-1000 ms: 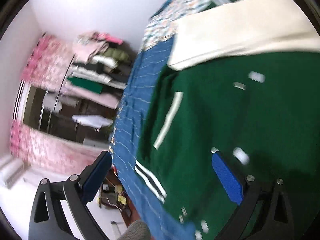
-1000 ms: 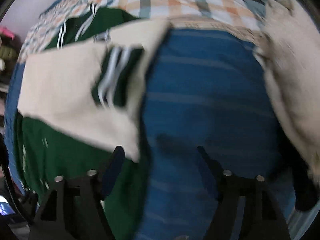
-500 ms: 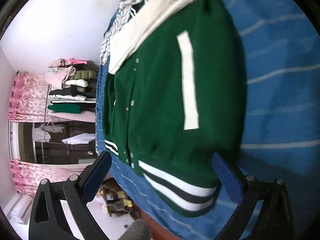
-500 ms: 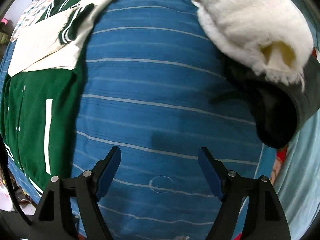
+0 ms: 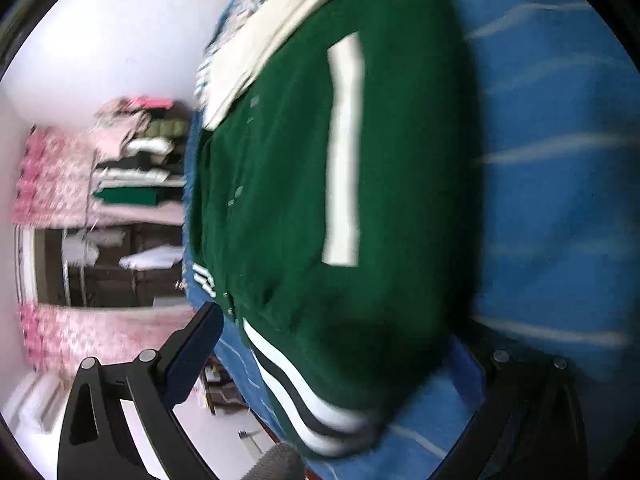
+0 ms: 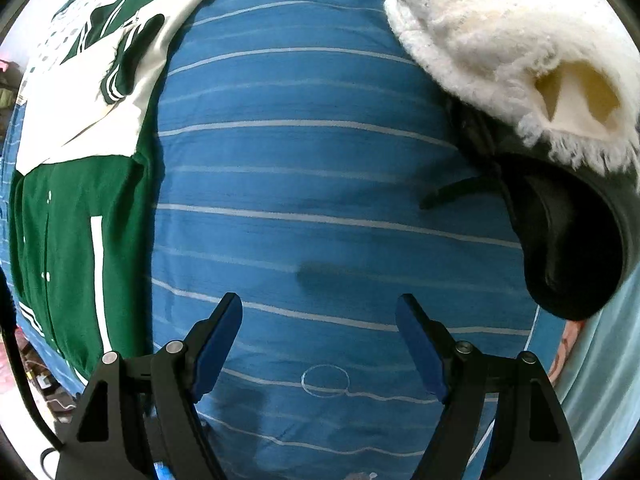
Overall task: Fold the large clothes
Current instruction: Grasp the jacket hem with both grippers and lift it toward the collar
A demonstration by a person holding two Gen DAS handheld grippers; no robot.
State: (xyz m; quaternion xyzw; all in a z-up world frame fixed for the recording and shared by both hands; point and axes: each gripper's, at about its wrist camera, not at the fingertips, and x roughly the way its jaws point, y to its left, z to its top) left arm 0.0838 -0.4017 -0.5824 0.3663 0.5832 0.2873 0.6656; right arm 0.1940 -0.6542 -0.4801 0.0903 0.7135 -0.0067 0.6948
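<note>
Here the green jacket (image 5: 392,184) lies flat on the blue striped bedspread (image 5: 560,200), filling the middle of the left wrist view, its white sleeves folded in toward the upper left of the frame and its striped hem at the bottom centre. In the right wrist view the same jacket sits along the left edge of the frame.

The left tool (image 5: 340,352) is spread wide and grasps nothing. Its hem-side finger is lost in blur and shadow at the lower right of the frame, just at the jacket's bottom corner. The right tool (image 6: 320,340) is likewise released and empty, hovering over bare bedspread in the lower centre of its frame, well apart from the jacket.

The main risk, as I judge it, is at the hem. If the left tool closes now, it could catch the bedspread along with the jacket corner, and the fold would drag the cover up. A one-sided lift is another hazard: with the right tool so far off, the thick jacket would likely sag, and the tucked sleeves could slide out. The fleecy white coat (image 6: 500,40) and the black garment (image 6: 568,248), at the upper right and right of that frame, could get snagged if the right tool swings wide.
</note>
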